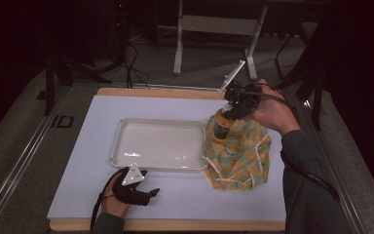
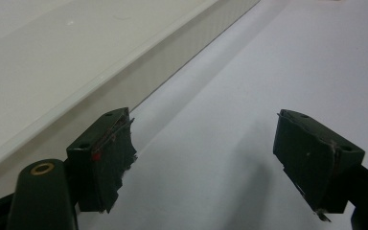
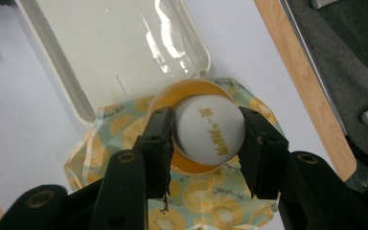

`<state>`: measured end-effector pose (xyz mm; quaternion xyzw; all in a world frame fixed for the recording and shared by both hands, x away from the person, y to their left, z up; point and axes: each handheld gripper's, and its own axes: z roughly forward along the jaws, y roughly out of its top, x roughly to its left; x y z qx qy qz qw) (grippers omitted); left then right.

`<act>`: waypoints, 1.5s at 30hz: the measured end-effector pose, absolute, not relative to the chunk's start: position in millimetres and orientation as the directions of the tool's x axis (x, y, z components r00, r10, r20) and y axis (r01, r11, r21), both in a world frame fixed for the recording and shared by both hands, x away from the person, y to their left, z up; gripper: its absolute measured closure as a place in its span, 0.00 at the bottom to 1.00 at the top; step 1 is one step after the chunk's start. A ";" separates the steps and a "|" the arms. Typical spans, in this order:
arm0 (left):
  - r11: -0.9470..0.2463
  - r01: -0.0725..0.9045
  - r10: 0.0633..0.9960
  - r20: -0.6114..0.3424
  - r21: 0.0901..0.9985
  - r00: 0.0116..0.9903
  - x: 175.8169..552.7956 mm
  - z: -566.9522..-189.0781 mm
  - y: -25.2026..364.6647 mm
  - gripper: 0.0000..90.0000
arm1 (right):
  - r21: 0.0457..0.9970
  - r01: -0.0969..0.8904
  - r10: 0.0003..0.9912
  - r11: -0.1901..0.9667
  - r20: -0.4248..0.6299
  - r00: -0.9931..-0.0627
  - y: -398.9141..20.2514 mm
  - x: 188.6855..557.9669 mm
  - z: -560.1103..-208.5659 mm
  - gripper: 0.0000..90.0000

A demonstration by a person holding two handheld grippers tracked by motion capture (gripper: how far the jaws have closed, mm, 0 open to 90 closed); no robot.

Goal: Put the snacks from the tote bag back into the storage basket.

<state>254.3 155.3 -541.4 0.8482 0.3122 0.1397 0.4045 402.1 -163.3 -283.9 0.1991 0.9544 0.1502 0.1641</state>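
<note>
**Right jaws on the bottle cap, left jaws wide beside the tray**

We note the right gripper (image 3: 206, 136) pointing down, its two black jaws closed on the white cap (image 3: 211, 134) of a bottle (image 1: 220, 127); both pads press the cap's sides. The cap bears yellow lettering along its top. Around it we see the orange shoulder of the bottle. The bottle stands upright in a yellow and green patterned cloth bag (image 1: 237, 158) with a white drawstring, gathered loosely around the bottle's lower part. The bag sits just beside the right-hand end of the white tray (image 1: 121, 146), touching its corner rim as far as we can tell.

The right hand (image 1: 268, 113) holds that gripper from above the bag, on the far side from the tray's near rim.

The left gripper (image 2: 203, 158) lies low, just off the tray's near rim, jaws standing wide apart with nothing between them, bare white table (image 1: 185, 195) beneath. The left hand (image 1: 114, 204) grasps it nearer the table's front edge than the tray.
</note>
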 end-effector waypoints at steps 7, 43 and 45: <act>-0.479 0.415 0.641 -0.014 0.773 0.767 254.2 -541.4 155.3 0.24 | 0.358 0.317 0.416 0.878 -0.244 -0.876 -158.8 401.6 -284.5 0.65; -0.482 0.411 0.640 -0.009 0.774 0.768 253.7 -541.4 155.0 0.24 | 0.381 0.198 0.307 0.903 -0.248 -0.919 -129.7 388.8 -280.2 0.65; -0.482 0.410 0.640 -0.009 0.774 0.769 253.7 -541.4 155.1 0.24 | 0.380 0.189 0.298 0.905 -0.250 -0.921 -126.8 387.7 -280.6 0.65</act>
